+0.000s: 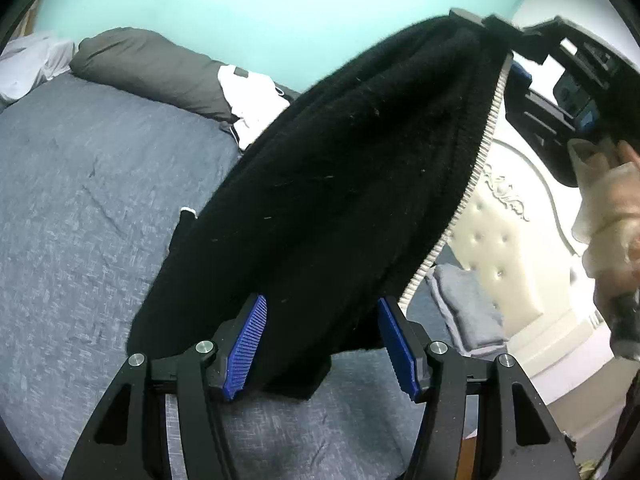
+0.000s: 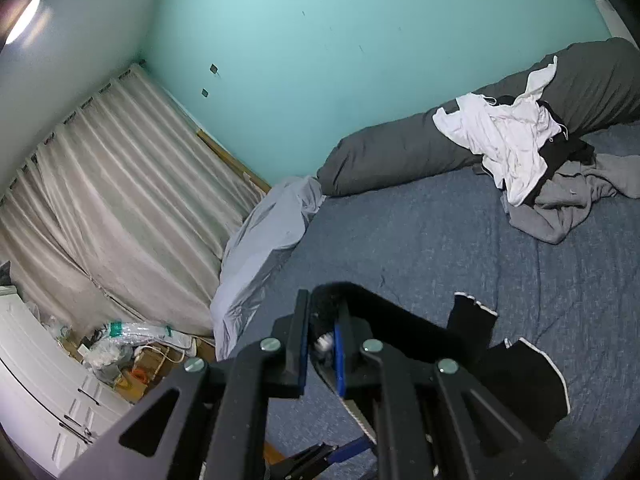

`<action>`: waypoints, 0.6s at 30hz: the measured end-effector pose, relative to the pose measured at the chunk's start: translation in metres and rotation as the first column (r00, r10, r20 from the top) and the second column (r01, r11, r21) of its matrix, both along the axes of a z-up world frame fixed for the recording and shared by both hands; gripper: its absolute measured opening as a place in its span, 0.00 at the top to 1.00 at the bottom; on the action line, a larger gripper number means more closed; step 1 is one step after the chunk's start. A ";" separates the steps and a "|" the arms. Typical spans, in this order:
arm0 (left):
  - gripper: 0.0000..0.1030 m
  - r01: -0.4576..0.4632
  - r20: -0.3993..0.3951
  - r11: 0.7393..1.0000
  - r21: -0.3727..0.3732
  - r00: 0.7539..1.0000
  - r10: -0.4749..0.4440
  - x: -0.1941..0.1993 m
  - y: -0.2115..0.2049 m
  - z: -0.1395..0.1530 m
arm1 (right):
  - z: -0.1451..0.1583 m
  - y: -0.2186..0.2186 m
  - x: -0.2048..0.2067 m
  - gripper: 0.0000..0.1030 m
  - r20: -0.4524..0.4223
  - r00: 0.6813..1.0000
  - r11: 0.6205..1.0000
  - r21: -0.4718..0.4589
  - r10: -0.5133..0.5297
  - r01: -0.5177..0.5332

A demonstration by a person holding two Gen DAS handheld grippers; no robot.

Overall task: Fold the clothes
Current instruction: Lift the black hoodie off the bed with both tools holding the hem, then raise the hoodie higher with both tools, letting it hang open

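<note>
Item 1, nearest: my left claw [image 1: 322,350], blue pads spread, the garment's black bulk hanging between them without either pad pressing on it.

Item 2: my right claw [image 2: 323,354], pressed together and pinching the zipper edge of the black fleece jacket [image 1: 340,184]; a metal zip piece shows at the pads.

Item 3: the jacket itself, held up off the bed and stretched from my left claw to my right, its pale zipper tape [image 1: 476,168] running down one edge. Hem and a trimmed panel trail low over the bedcover in the right wrist view.

Item 4: blue-grey bedcover [image 1: 88,208], bare below the jacket.

Item 5, further: pile of unfolded clothes [image 2: 516,152], white, black and grey, lying against a long dark grey bolster [image 1: 156,68].

Item 6, far: white tufted headboard [image 1: 500,240], beige curtain [image 2: 120,200], turquoise wall [image 2: 360,40].

Step in hand, as I judge it: lifting and spreading the jacket before laying it flat. Next move calls for my left claw to take a fresh hold on the opposite edge, then both lowering it smoothly onto the bare bedcover.
</note>
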State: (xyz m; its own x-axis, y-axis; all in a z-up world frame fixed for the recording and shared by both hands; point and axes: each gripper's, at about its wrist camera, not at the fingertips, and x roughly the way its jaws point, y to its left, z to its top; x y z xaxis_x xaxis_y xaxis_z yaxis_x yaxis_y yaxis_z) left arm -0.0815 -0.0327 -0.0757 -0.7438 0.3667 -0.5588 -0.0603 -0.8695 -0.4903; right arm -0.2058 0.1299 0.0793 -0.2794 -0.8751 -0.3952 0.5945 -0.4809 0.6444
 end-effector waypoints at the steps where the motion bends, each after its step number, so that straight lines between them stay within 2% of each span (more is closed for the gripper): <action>1: 0.40 0.003 0.007 1.000 -0.007 1.000 -0.003 -0.003 0.003 -0.003 | -0.002 0.000 0.000 0.91 0.000 1.000 1.000 0.004 0.001 -0.001; 12: 0.40 -0.003 0.016 1.000 -0.016 1.000 0.004 -0.006 0.020 -0.017 | -0.009 0.001 -0.007 0.91 -0.015 1.000 0.999 0.044 0.012 -0.011; 15: 0.33 0.004 0.001 1.000 -0.026 1.000 -0.004 -0.006 0.024 -0.014 | -0.011 0.000 -0.008 0.91 -0.016 1.000 0.999 0.053 0.012 -0.011; 18: 0.33 0.006 0.008 0.999 -0.045 1.000 -0.006 -0.001 0.031 -0.014 | -0.012 -0.001 -0.008 0.91 -0.017 1.000 0.998 0.059 0.015 -0.014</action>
